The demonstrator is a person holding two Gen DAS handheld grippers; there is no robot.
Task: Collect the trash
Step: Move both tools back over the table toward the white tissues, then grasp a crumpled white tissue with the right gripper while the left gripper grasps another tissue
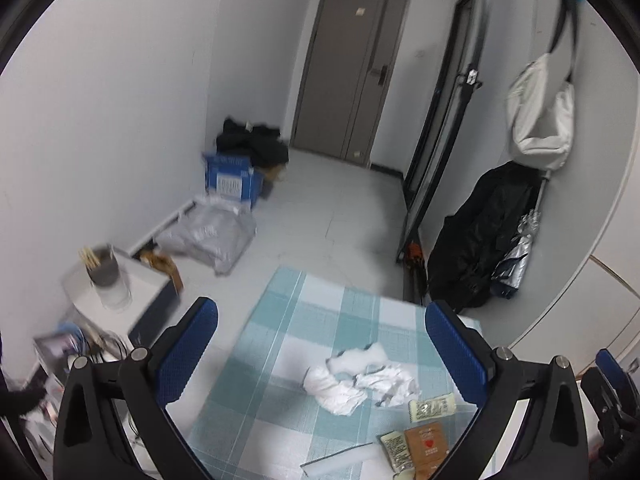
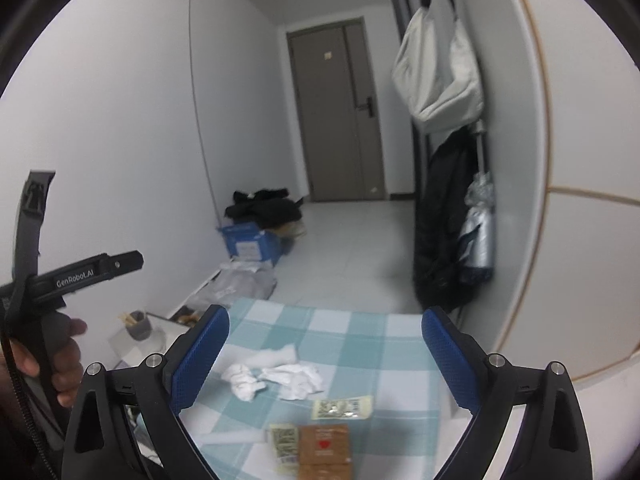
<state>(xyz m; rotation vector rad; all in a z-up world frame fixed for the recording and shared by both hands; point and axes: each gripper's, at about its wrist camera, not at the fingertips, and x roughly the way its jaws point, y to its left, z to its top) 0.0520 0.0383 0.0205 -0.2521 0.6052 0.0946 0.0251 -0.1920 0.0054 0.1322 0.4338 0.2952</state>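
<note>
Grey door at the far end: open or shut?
Shut. The grey door sits flush in its frame in both views, no gap showing, handle side closed against the jamb.

Crumpled tissues and packets cluttered my checked tablecloth; its far half lay bare, the wall close alongside.

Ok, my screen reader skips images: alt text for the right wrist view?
Open right gripper above a checked tablecloth holding crumpled tissues, sachets and a brown packet; door beyond.
</note>
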